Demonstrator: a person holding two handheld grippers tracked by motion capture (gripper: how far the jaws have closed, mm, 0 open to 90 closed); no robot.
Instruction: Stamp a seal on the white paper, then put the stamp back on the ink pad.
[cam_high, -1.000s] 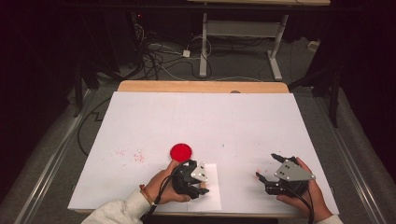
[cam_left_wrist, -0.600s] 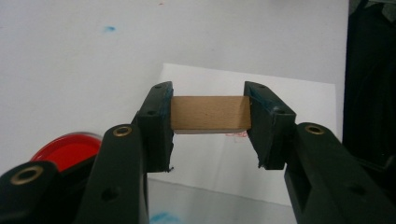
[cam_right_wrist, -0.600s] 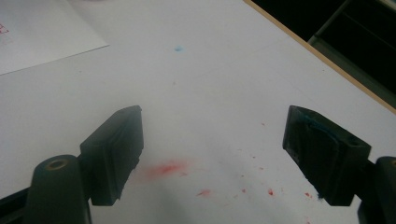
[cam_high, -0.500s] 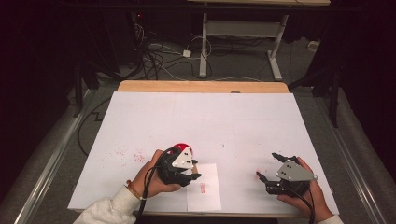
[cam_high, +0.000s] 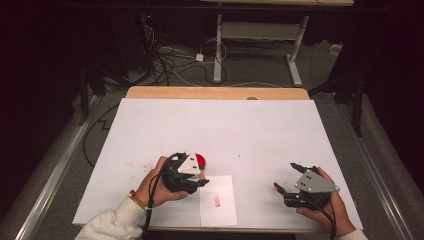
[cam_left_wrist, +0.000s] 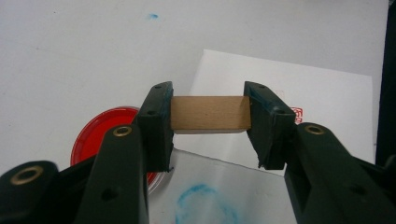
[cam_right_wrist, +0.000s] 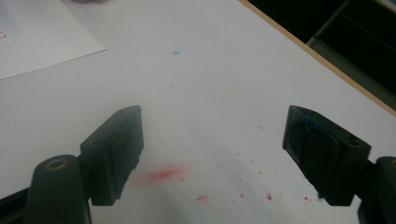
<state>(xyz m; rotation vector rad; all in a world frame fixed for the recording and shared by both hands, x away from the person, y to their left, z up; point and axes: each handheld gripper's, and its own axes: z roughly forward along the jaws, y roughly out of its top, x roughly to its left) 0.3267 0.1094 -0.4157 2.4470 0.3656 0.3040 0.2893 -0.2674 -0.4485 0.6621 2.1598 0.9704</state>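
The left gripper (cam_left_wrist: 209, 122) is pinching a wooden stamp block (cam_left_wrist: 209, 113) between its jaws, hovering over the red ink pad (cam_left_wrist: 105, 135) and beside the paper sheet (cam_high: 218, 200). The right gripper (cam_high: 291, 181) is resting on the worktop (cam_high: 220, 125), jaws spread and holding nothing.

— What's that between your left tongs (cam_left_wrist: 208, 122)?
— A small wooden stamp block (cam_left_wrist: 208, 113), plain tan, lying crosswise between the pads, lifted off the bench.
— And under it?
— Your round red ink pad (cam_left_wrist: 93, 140), flat, just beside the white paper sheet (cam_left_wrist: 322, 88) bearing a red stamp mark.
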